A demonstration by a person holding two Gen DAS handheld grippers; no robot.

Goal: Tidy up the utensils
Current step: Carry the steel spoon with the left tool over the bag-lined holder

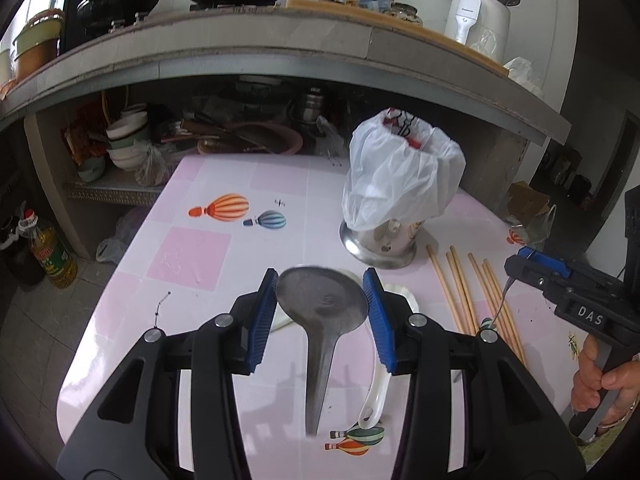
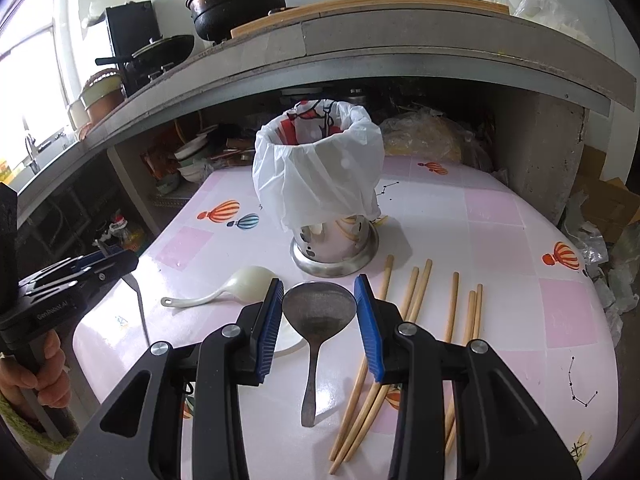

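Steel spoons sit clamped by the bowl in both of my grippers, above the pink desk.

My left gripper (image 1: 320, 312) is partly closed, blue pads pressing the rim of a large metal spoon (image 1: 322, 320) whose handle hangs toward the bottom of the frame. My right gripper (image 2: 319, 320) pinches a smaller metal spoon (image 2: 316, 316) likewise. Just above it stands the bag-lined steel holder (image 2: 334, 248); wooden chopsticks (image 2: 416, 300) lie lower right, a white spoon (image 2: 224, 292) centre left on the desk (image 2: 500, 240).
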